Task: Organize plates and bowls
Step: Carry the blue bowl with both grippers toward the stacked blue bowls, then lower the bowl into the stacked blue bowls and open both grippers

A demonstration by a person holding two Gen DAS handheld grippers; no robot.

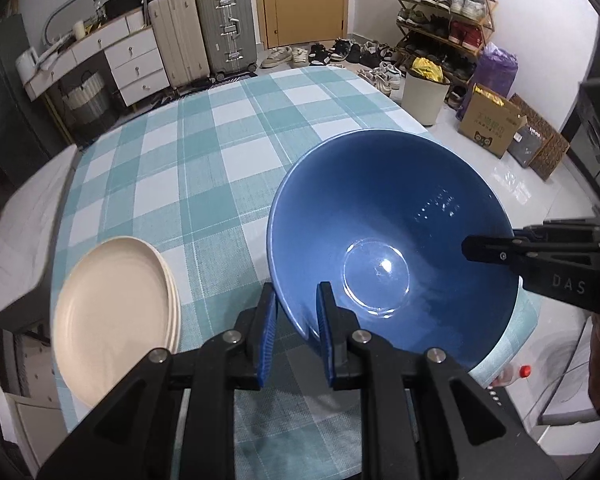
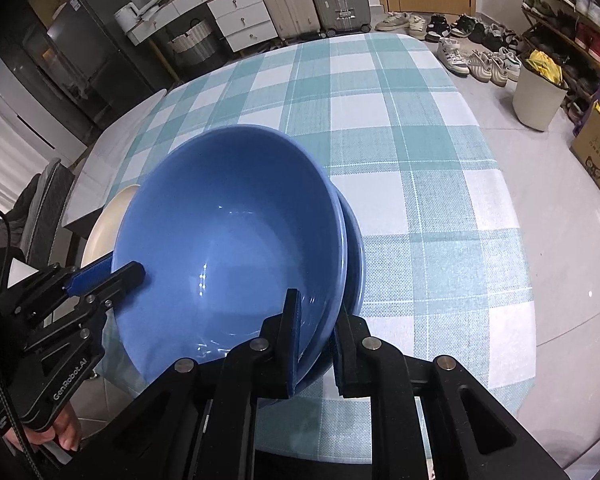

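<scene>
The left gripper (image 1: 296, 320) has its blue-padded fingers (image 1: 267, 332) drawn nearly together on the near rim of the upper blue bowl (image 1: 380, 216), one pad outside the wall and one inside; the right gripper (image 2: 315, 344) pinches the opposite rim of the same bowl in the same way, narrow and clamped, as the right wrist view shows. Between the two pairs of fingers the bowl sits tilted and nested in a second blue bowl (image 2: 356, 256), whose rim shows just beyond the right fingers; whether the upper one is fully seated cannot be told. Left of the left fingers, near the edge of the checked tablecloth (image 1: 220, 152), lies a stack of cream plates (image 1: 116, 320), edges roughly aligned. Judged status: plates appear gathered, bowls are being stacked, and what remains is seating this bowl and letting go; no further loose crockery is visible on the cloth ahead of the fingers. Legible writing: "DAS" on the right gripper body in the left wrist view, "GenRobot.AI" on the left gripper body in the right wrist view. A cardboard box (image 1: 492, 124) on the floor well beyond the fingers bears print and a cat-face logo, too small to read.
</scene>
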